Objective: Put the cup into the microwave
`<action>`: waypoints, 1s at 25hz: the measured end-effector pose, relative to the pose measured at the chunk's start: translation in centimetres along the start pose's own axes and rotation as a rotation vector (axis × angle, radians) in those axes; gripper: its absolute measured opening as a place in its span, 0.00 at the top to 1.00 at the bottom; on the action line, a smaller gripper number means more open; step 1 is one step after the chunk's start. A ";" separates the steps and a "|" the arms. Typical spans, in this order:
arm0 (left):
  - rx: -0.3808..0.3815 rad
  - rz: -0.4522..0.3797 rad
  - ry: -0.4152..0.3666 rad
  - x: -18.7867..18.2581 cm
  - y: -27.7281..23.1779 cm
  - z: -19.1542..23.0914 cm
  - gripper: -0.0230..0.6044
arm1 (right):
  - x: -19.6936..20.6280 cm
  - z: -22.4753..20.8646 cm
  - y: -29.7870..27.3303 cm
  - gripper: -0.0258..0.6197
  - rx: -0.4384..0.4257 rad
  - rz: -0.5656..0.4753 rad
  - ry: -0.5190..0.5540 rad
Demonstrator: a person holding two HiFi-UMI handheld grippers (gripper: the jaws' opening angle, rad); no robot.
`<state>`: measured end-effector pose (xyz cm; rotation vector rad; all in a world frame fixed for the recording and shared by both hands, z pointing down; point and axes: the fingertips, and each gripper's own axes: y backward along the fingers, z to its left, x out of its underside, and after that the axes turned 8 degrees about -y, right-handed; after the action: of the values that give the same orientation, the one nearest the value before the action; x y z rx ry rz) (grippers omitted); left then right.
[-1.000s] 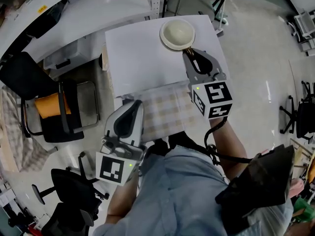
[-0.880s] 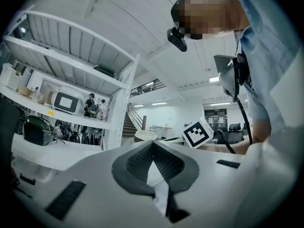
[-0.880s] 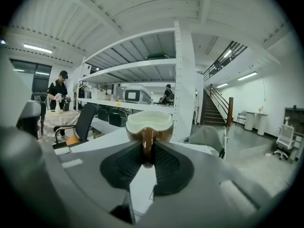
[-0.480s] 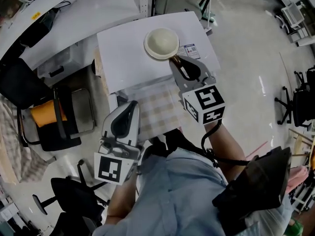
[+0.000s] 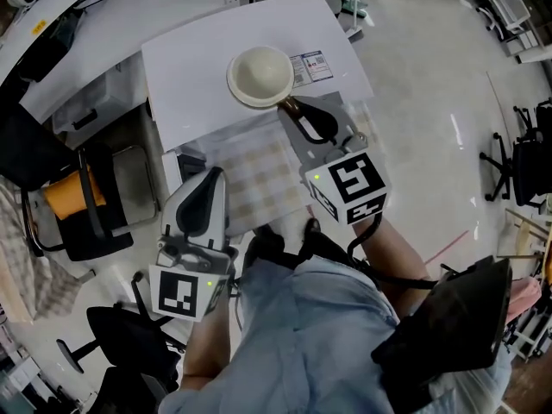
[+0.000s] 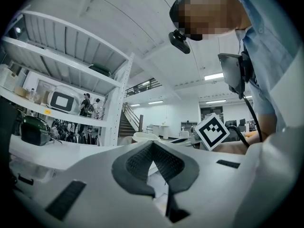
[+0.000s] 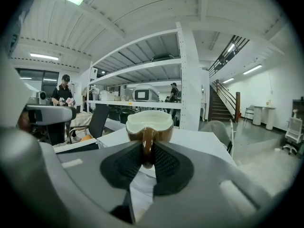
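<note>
Pinching one cup (by its handle): right hand-held gripper.

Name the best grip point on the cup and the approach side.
The handle, from the person's side: it is a narrow upright loop sticking out of the cup toward the person, easy to pinch, while the round body looks too wide. The right tongs are shut on it this way.
</note>
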<state>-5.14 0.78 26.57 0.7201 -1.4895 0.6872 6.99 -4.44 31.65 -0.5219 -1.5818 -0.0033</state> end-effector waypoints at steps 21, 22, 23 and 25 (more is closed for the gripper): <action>-0.050 0.067 -0.069 1.6 -1.8 -5.1 0.96 | 3.7 -1.4 4.6 0.88 -0.106 0.015 -0.021; -0.040 0.067 -0.067 1.7 -1.8 -5.2 0.96 | 4.1 -1.3 4.6 0.88 -0.104 0.021 -0.025; -0.030 0.067 -0.066 1.8 -1.8 -5.3 0.96 | 4.5 -1.2 4.5 0.88 -0.103 0.027 -0.029; -0.012 0.067 -0.066 2.0 -1.8 -5.3 0.96 | 5.2 -0.8 4.5 0.88 -0.103 0.034 -0.037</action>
<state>-0.45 3.77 28.73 0.6924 -1.5831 0.7108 9.29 1.04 35.29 -0.6324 -1.6152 -0.0493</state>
